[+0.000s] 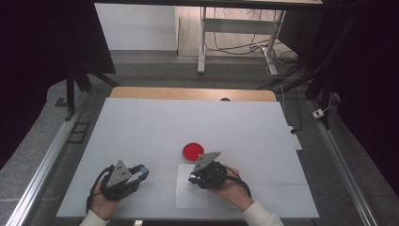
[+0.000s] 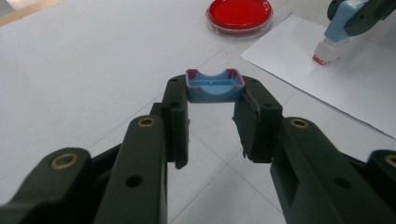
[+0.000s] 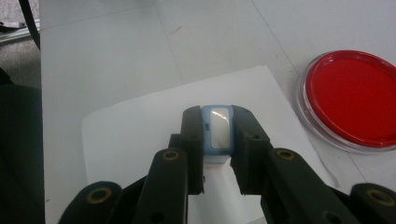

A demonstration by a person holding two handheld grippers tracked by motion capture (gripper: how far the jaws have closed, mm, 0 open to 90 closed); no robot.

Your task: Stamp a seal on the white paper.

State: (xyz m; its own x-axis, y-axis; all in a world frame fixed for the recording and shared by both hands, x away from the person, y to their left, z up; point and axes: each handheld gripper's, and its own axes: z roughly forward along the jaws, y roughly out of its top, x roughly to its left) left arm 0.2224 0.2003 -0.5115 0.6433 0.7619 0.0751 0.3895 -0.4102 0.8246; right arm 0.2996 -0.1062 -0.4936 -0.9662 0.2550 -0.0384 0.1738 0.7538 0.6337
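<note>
Now, over the white sheet of paper (image 1: 190,190), the right hand-held gripper (image 1: 194,178) pinches a light blue stamp (image 3: 218,132) between its two black jaws. In the left gripper view that stamp (image 2: 334,32) stands nearly upright, tilted a touch, its long axis running top to bottom: the white base with its red-edged face points down at the paper, and from here I cannot tell whether it is touching or just above. In the right gripper view we look down on the stamp's top, a pale glossy panel framed in blue, jaws pressed against both long sides.

Over on the left, the left hand-held gripper (image 1: 141,172) is closed on the stamp's blue cap (image 2: 215,85). The cap sits crosswise at the very tips of the jaws, its long axis spanning the gap from one jaw to the other, its hollow open side facing up, with a reddish rim showing. It is held above the bare white desk (image 1: 141,127), well to the left of the paper.

Just beyond the paper's far corner lies a round clear dish (image 1: 193,151) filled with red, flat on the desk, close to the right gripper but apart from it.
</note>
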